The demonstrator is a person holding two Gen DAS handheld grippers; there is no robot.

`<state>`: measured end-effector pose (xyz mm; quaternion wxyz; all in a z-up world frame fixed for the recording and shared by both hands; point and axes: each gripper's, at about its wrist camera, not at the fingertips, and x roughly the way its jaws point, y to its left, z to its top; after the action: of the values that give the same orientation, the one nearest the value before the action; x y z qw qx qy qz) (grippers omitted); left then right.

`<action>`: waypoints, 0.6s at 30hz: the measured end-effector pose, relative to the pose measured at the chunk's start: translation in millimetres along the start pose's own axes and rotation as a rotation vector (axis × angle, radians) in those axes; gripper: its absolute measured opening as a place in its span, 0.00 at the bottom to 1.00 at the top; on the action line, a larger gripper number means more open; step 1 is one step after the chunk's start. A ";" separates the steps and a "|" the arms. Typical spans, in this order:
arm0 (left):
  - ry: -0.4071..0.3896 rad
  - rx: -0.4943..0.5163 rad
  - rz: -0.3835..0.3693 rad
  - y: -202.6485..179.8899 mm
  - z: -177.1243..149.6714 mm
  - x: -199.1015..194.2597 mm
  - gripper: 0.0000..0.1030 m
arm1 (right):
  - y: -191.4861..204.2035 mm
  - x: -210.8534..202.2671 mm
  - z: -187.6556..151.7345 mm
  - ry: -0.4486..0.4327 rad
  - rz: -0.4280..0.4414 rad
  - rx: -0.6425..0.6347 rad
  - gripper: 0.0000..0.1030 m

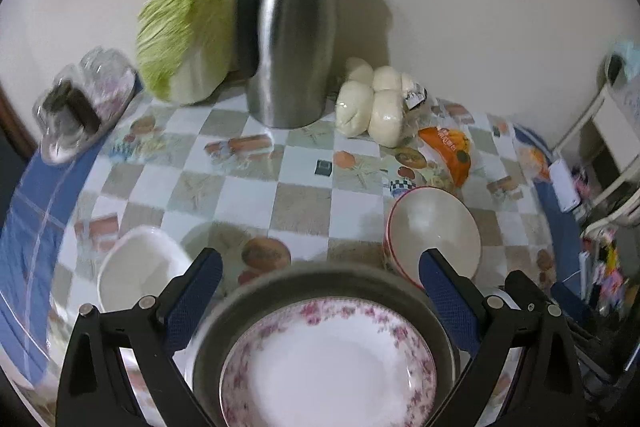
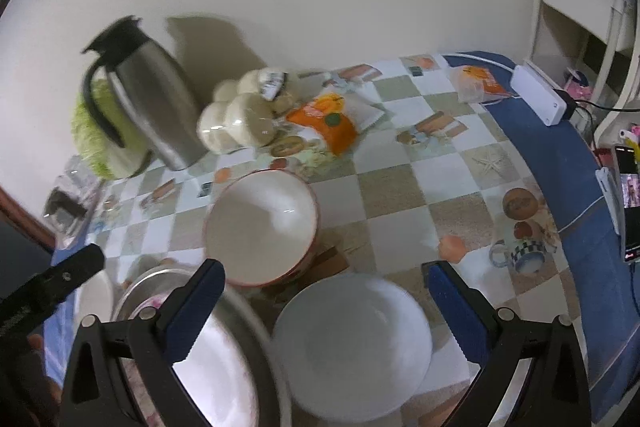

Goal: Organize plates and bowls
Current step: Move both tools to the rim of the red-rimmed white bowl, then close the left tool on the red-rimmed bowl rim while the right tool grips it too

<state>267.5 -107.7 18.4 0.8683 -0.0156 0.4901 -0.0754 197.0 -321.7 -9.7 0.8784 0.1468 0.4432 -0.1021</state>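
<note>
The left gripper (image 1: 320,287) hangs with its jaws spread wide and empty over the pink-flowered white plate (image 1: 328,367), which sits in a grey metal pan (image 1: 280,287) directly below. The right gripper (image 2: 324,291), also wide open, holds nothing; the plain white bowl (image 2: 352,347) lies between its fingers, possibly untouched. The red-rimmed white bowl (image 2: 260,223) stands farther off.

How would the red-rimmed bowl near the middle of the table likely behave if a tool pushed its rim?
The red-rimmed bowl looks glazed ceramic, so probably rigid, fairly heavy and breakable. It sits tilted, seemingly on something beneath, so a push might rock or tip it. Its glossy surface would likely feel slippery.
</note>
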 end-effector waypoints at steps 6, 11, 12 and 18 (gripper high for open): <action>0.064 0.044 -0.026 -23.2 25.0 27.2 0.96 | -2.0 22.6 12.9 -0.003 0.013 0.019 0.95; 0.078 0.079 0.026 -43.6 37.0 53.0 0.82 | -6.3 48.8 16.5 0.031 0.030 0.029 0.81; 0.097 0.074 0.029 -46.2 38.0 62.0 0.74 | -6.6 52.6 16.4 0.035 0.034 0.026 0.77; 0.155 0.058 0.028 -55.7 35.5 95.1 0.66 | -11.6 72.7 13.0 0.058 0.071 0.047 0.58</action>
<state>339.7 -178.4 -38.2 0.8288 0.0221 0.5535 -0.0786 245.7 -340.6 -63.1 0.8644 0.1861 0.4607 -0.0769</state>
